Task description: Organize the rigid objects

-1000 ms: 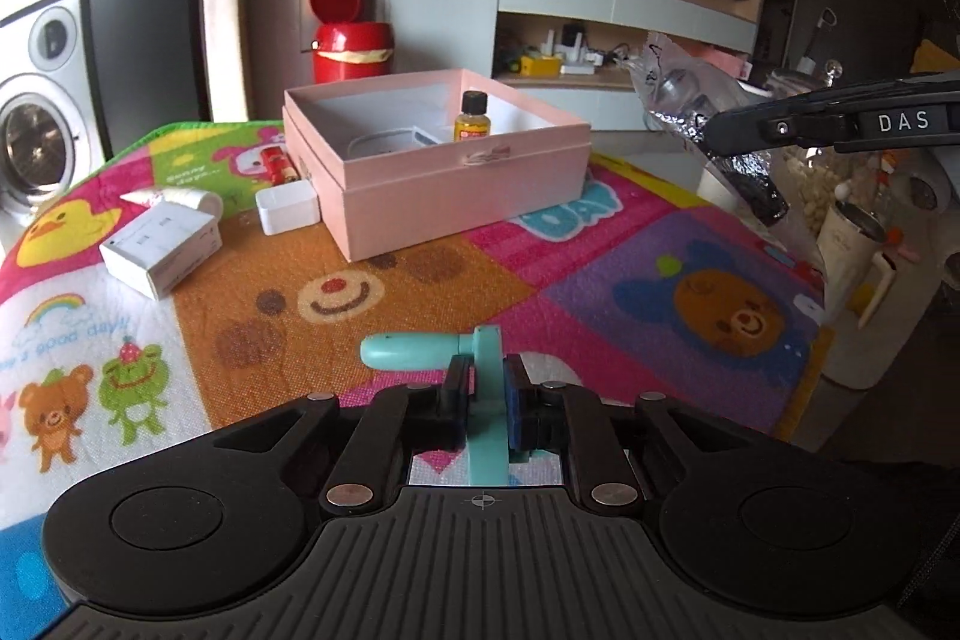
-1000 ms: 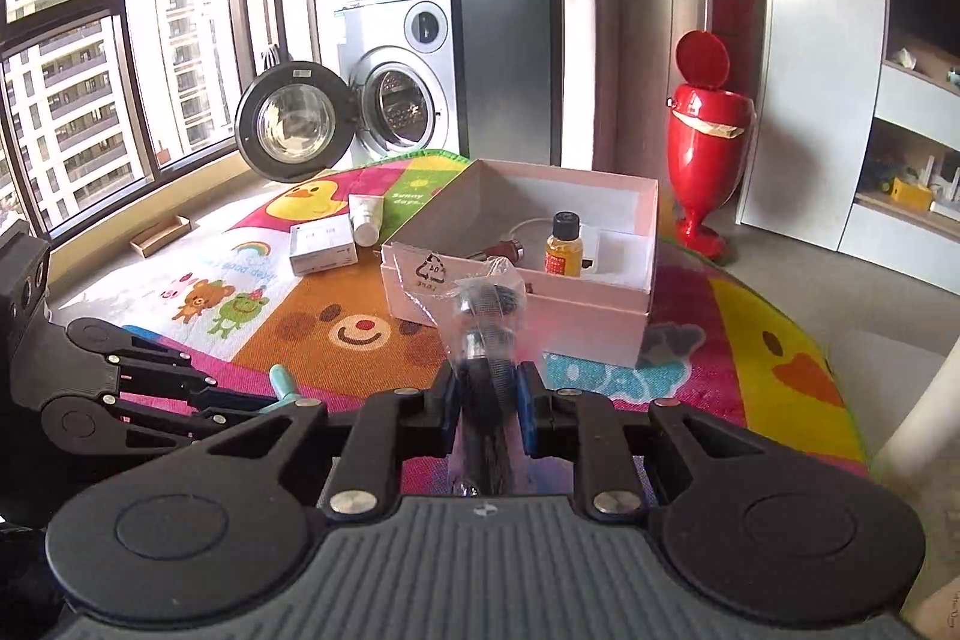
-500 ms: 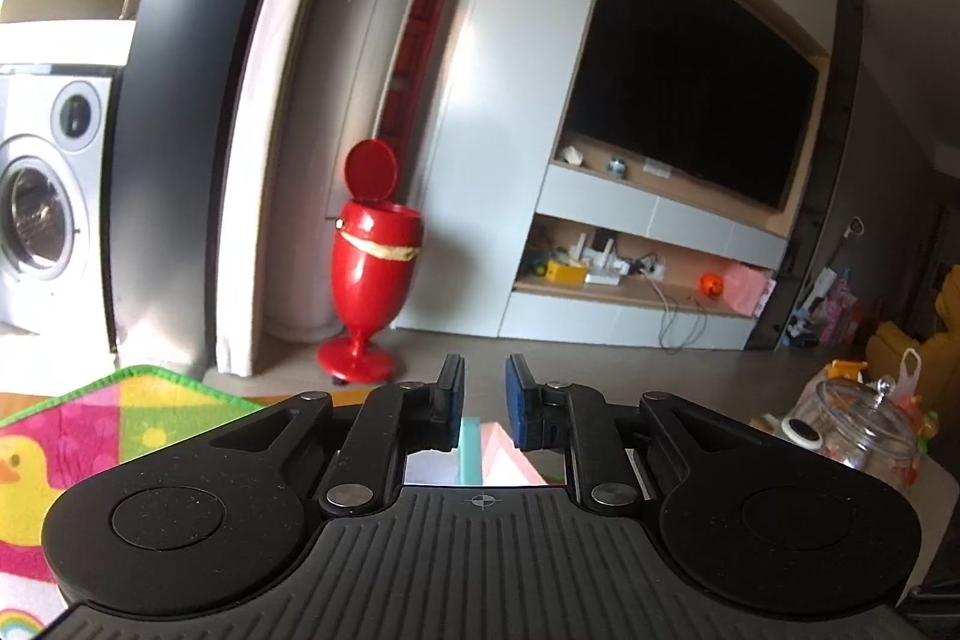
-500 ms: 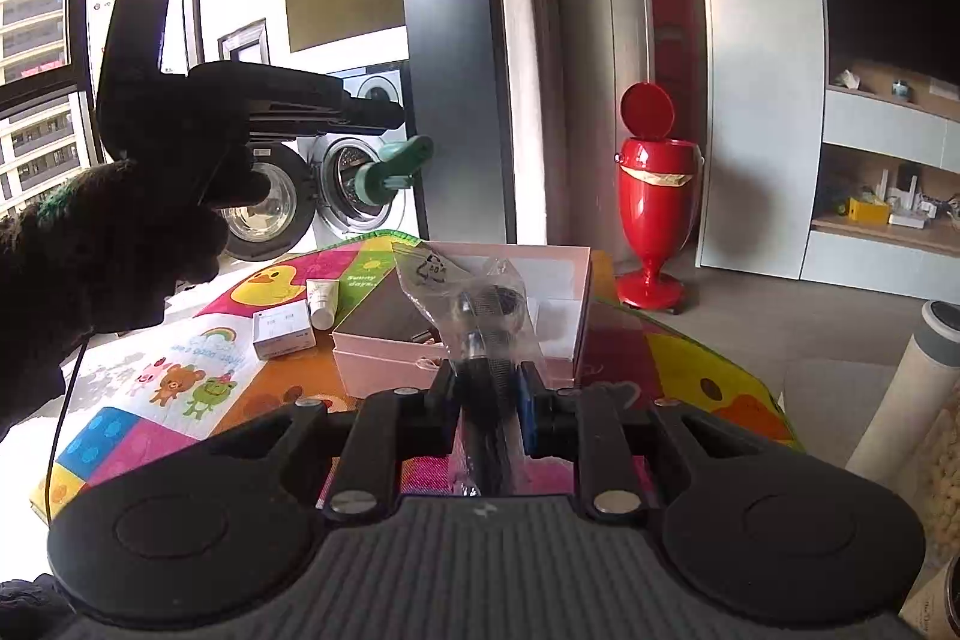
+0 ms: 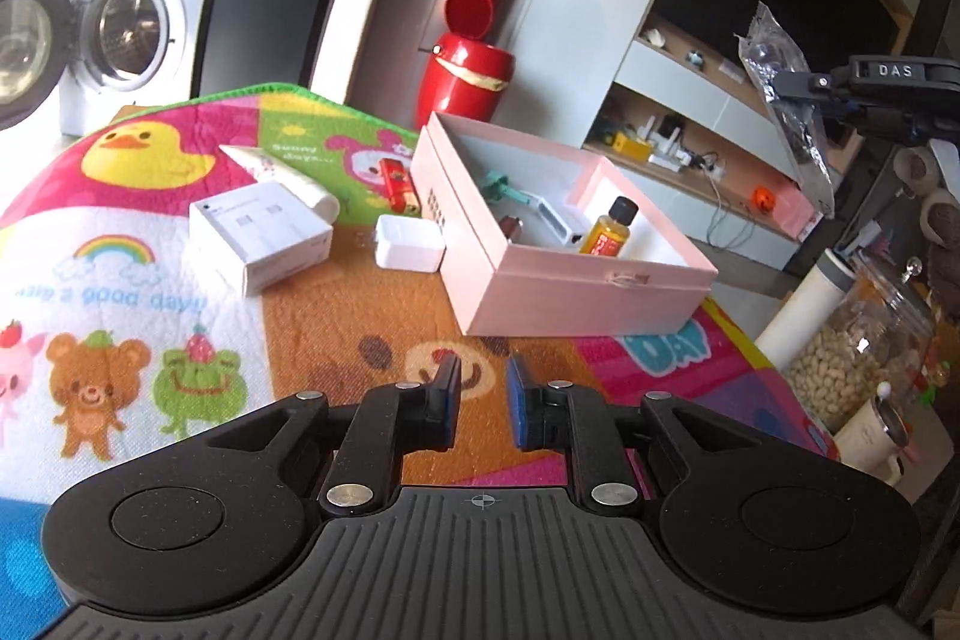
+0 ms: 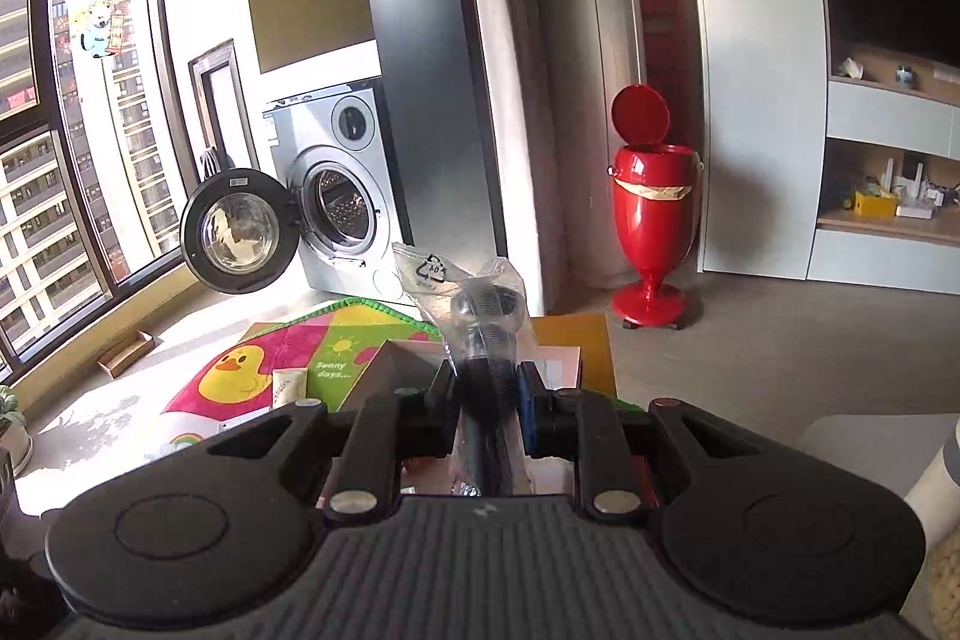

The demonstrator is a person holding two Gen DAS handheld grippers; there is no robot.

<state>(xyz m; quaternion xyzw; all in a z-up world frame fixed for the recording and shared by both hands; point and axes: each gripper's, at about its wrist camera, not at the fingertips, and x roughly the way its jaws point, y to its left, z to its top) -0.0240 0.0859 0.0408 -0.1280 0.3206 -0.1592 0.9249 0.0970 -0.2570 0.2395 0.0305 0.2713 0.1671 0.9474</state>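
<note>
The open pink box (image 5: 576, 292) sits on the colourful play mat (image 5: 150, 292). Inside it lie a teal tool (image 5: 501, 187), a yellow bottle with a black cap (image 5: 607, 229) and a white item. My left gripper (image 5: 483, 400) is open and empty, low over the mat in front of the box. My right gripper (image 6: 487, 388) is shut on a black part in a clear plastic bag (image 6: 480, 304), held high above the box; it shows at the upper right of the left wrist view (image 5: 792, 112).
On the mat left of the box lie a white carton (image 5: 261, 235), a small white case (image 5: 409, 250), a cream tube (image 5: 282, 175) and a red item (image 5: 399, 184). A red bin (image 6: 651, 214), a washing machine (image 6: 342, 214) and jars (image 5: 858, 340) stand around.
My left gripper carried the teal tool up and over the box, let it go inside, and moved back, open. My right gripper rose with the bagged part.
</note>
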